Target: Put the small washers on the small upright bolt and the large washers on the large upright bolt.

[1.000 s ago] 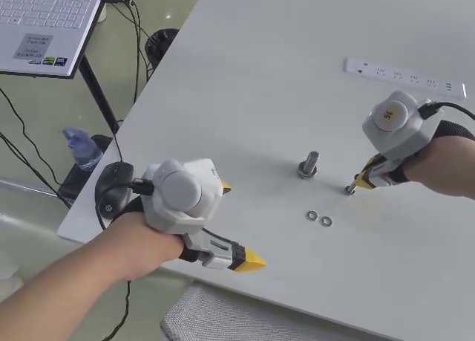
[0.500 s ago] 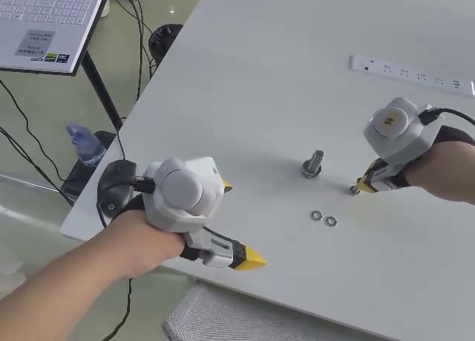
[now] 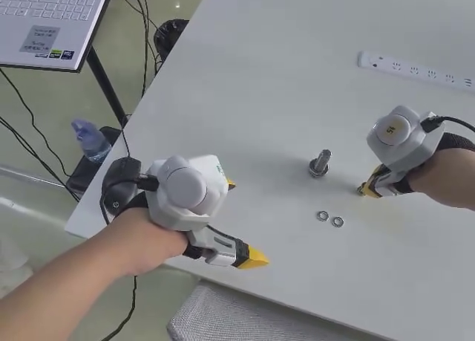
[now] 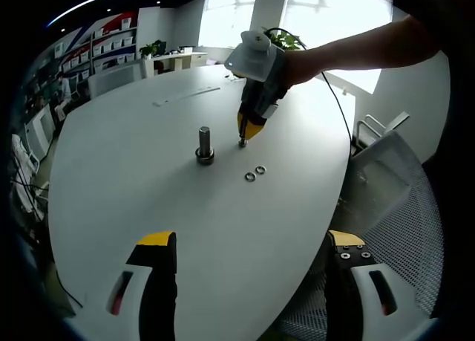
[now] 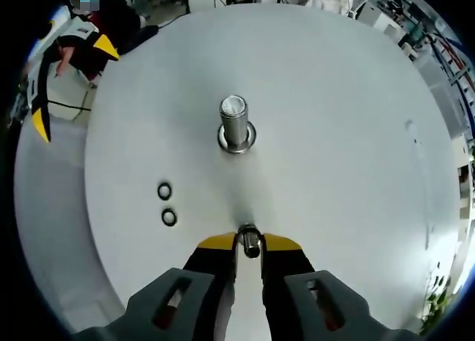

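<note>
Now R gripper (image 5: pixel 249 246) jaws nearly closed, seemingly pinching small bolt (image 5: pixel 250 240); two washers (image 5: pixel 169 218) nearby; L gripper (image 4: pixel 251 241) spread wide, empty

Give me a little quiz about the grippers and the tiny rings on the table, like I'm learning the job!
1. True or false: the left gripper has its jaws wide open.
2. How many small silver metal washers lie loose on the white table? A one, B two, C four.
3. What stands between the jaws of the right gripper?
Key: 1 true; 2 B; 3 the small silver upright bolt.
</note>
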Available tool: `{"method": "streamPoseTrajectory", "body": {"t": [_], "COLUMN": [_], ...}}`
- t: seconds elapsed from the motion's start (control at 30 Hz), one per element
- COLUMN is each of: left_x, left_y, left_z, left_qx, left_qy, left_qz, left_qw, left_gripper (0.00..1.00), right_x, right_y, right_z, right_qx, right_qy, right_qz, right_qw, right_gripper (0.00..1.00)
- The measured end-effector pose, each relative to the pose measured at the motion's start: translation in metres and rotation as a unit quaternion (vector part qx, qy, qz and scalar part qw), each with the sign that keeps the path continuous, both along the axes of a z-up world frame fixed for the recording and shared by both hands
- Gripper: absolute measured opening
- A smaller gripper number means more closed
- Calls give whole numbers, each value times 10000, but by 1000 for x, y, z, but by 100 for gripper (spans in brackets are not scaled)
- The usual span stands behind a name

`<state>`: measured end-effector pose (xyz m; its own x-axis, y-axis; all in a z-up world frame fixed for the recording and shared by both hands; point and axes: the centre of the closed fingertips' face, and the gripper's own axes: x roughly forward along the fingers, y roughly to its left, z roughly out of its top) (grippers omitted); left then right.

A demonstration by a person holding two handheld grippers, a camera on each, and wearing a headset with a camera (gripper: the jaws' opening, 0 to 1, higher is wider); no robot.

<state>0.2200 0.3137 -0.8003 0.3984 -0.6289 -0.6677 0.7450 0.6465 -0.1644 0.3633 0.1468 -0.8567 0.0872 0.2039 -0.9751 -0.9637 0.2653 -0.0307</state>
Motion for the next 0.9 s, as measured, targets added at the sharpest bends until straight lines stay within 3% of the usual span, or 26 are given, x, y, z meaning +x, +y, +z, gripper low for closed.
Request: {"method": "streamPoseTrajectory", "body": {"t": [0.9], "left_x": [-6], "left_y": [3], "left_z": [-5], "left_qx": [51], "left_qy": [55], "left_qz": [48], "left_qw": [10000], "left_gripper": [81], "right_x": [1], "right_y": [2], "right_z": [-6], "right_qx": [-30], "right_qy": [19], "right_qz": [36], "right_qw": [10000], "right_gripper": [13]}}
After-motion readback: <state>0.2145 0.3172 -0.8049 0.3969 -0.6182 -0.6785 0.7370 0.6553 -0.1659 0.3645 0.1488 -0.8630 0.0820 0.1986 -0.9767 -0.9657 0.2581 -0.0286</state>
